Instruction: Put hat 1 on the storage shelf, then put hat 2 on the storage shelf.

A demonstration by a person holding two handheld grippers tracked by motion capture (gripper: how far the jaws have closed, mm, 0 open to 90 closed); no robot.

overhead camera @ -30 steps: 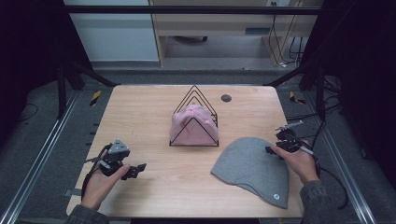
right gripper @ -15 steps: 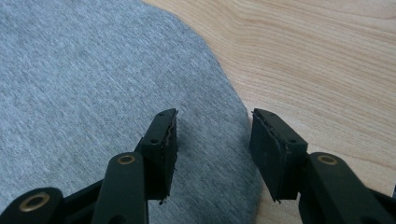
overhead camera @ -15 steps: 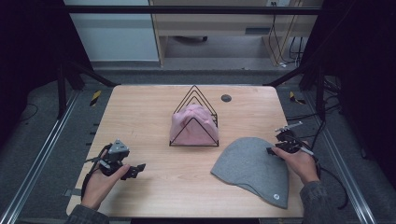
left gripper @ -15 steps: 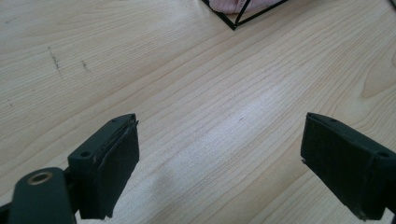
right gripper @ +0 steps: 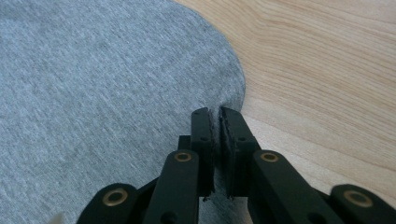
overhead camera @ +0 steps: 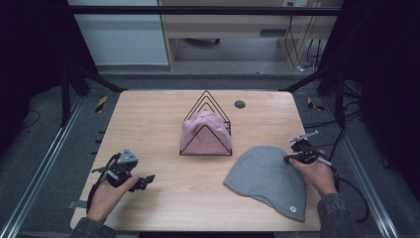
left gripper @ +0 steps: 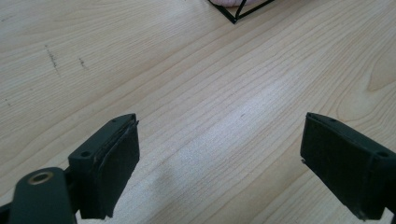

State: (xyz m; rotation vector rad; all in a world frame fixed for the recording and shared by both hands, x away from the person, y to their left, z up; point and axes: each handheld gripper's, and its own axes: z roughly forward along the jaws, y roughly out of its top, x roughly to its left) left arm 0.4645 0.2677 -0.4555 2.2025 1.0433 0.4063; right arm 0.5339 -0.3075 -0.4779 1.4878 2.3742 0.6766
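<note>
- The right gripper (right gripper: pixel 215 116) has its jaws pressed almost together on the edge of the grey hat (overhead camera: pixel 267 178), pinching a small fold of the fabric right at the rim.
- The grey hat lies flat on the wooden table (overhead camera: pixel 148 124), at the near right, its rounded crown pointing toward the wire rack (overhead camera: pixel 205 124) and its long axis running from there down to the near right corner.
- The pinch sits on the hat's right-hand edge, so the cloth spreads away from that gripper toward the table's middle; any pull or lift would probably drag the hat from this side.
- The left gripper (overhead camera: pixel 143 181) rests low at the near left, its jaws spread wide with only bare wood between them.
- That gripper is well apart from the hat, so the right hand is plainly the nearer one.
- A pink hat (overhead camera: pixel 204 134) sits bundled inside the wire rack, just beyond the grey one.
</note>
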